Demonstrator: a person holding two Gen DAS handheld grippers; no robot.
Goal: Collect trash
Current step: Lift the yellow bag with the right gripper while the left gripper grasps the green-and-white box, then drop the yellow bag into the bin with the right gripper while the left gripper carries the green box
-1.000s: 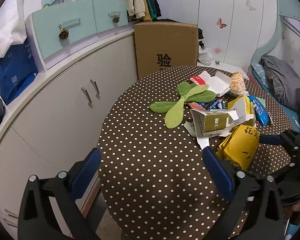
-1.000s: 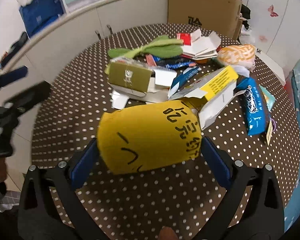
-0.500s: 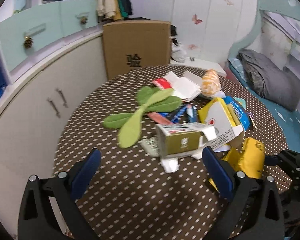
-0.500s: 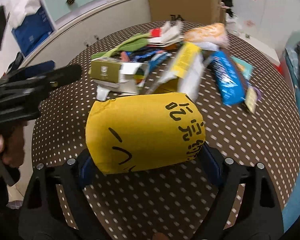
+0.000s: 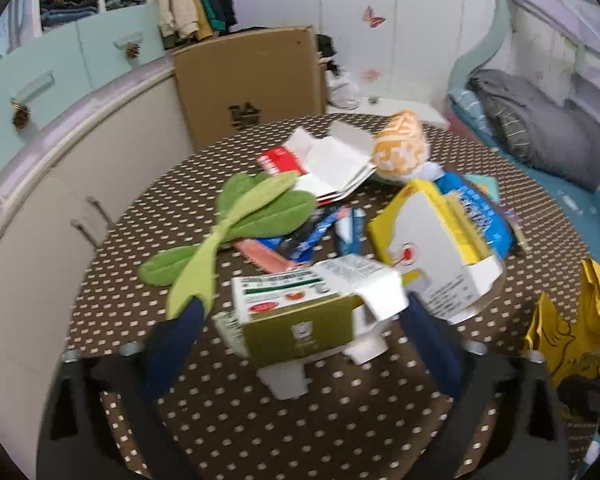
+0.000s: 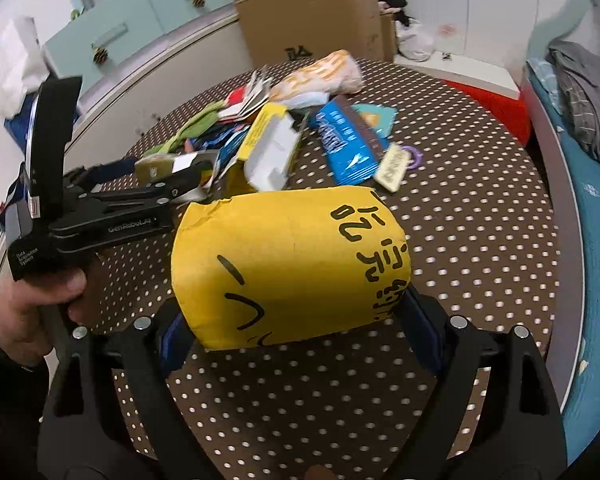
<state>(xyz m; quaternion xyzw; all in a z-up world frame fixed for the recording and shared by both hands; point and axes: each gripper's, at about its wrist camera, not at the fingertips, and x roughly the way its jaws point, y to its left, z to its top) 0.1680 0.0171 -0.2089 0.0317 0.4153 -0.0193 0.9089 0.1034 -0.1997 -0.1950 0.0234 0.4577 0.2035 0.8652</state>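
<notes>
L gripper (image 5: pixel 300 344) has moved in over the olive carton (image 5: pixel 296 320) mid-surface (image 5: pixel 300 432); fingers just narrowing around it, not yet pressing. R gripper (image 6: pixel 296 320) fingers clamp yellow bag (image 6: pixel 288 264) near front edge. Carton's likely next pickup.

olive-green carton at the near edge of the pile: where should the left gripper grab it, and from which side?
Grip the olive-green carton across its two short ends, coming from the table's near edge. It lies on its side with its long face toward the left gripper, whose closing jaws already straddle it. Avoid the loose white flap.
</notes>
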